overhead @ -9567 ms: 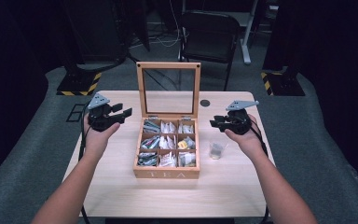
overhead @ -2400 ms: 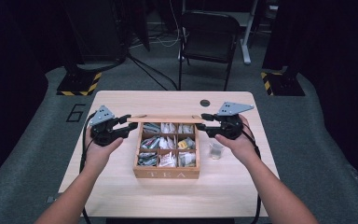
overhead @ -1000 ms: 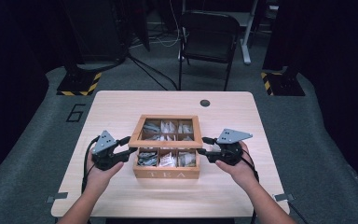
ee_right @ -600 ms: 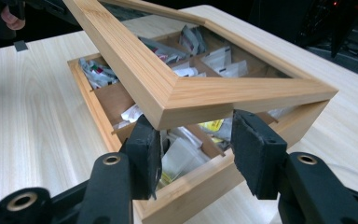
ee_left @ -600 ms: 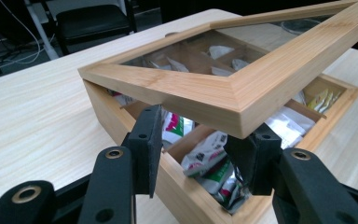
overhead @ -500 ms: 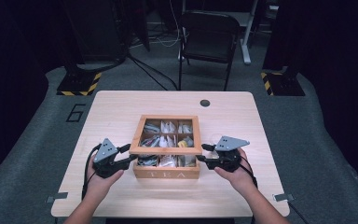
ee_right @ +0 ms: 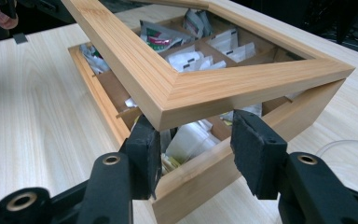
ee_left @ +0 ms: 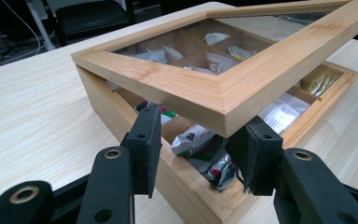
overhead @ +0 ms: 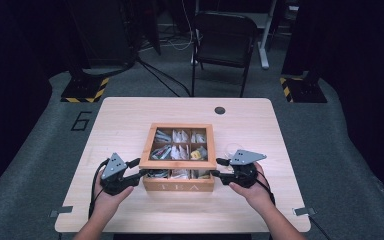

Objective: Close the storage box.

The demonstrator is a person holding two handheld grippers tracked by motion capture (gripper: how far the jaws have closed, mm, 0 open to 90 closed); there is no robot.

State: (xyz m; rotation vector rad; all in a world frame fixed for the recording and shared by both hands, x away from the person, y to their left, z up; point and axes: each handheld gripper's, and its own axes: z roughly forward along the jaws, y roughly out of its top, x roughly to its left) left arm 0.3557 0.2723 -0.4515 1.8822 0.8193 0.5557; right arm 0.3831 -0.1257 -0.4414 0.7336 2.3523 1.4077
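Note:
A wooden tea box (overhead: 180, 186) with several compartments of tea bags (overhead: 172, 151) stands mid-table. Its glass-paned lid (overhead: 180, 163) is tilted, the front edge raised a little above the box. My left gripper (overhead: 139, 169) sits at the lid's front left corner and my right gripper (overhead: 219, 169) at its front right corner. In the left gripper view the lid (ee_left: 205, 88) corner rests over the parted jaws of the left gripper (ee_left: 200, 144). In the right gripper view the lid (ee_right: 205, 88) corner lies likewise above the open right gripper (ee_right: 196, 140).
A clear plastic cup (overhead: 228, 149) lies just right of the box, close to my right gripper. A small black disc (overhead: 220, 110) sits near the far edge of the table (overhead: 130, 120). A black chair (overhead: 225, 32) stands beyond the table.
The lid has come down from upright to almost shut. Both grippers have moved toward the near edge with its front corners.

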